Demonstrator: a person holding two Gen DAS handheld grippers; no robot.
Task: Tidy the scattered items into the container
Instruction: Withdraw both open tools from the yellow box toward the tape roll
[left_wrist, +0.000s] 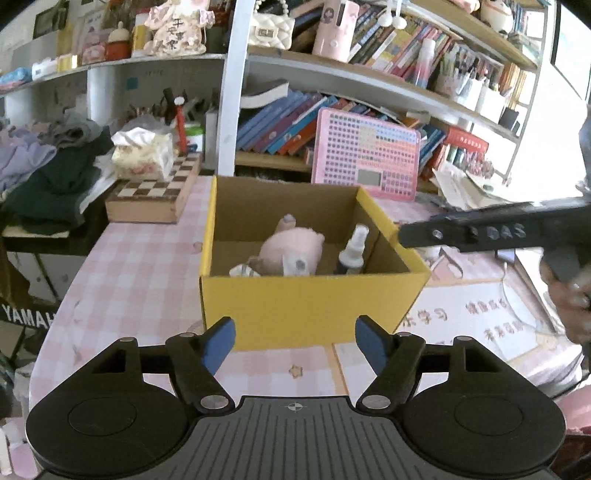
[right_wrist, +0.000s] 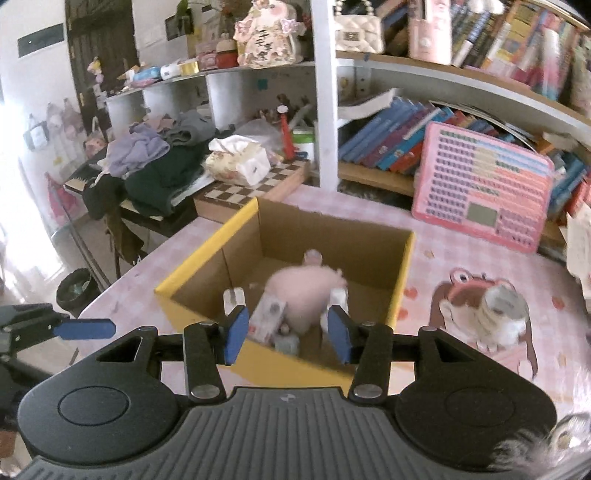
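Left wrist view shows the yellow box (left_wrist: 310, 299) on the pink checked surface (left_wrist: 140, 258), with a pink plush toy (left_wrist: 291, 251) and a small spray bottle (left_wrist: 352, 251) already inside. The left hand-held gripper (left_wrist: 295, 343) has its jaws apart and empty. The right hand-held gripper (right_wrist: 286, 328) is also apart, holding nothing. I judge one drop is finished; next comes reaching for the roll of tape (right_wrist: 504, 306) beside the box.

Yellow box (left_wrist: 310, 299), centre: matt corrugated cardboard, raw brown inside. Pink toy (left_wrist: 291, 247) in it: soft plush. Spray bottle (left_wrist: 352, 251) beside it: clear glossy plastic. Tablecloth (left_wrist: 140, 258): smooth pink checked cloth. Chessboard case (left_wrist: 155, 195), left: varnished wood. Left gripper (left_wrist: 293, 345), bottom: matt black plastic, blue pads, metal pivot pins.
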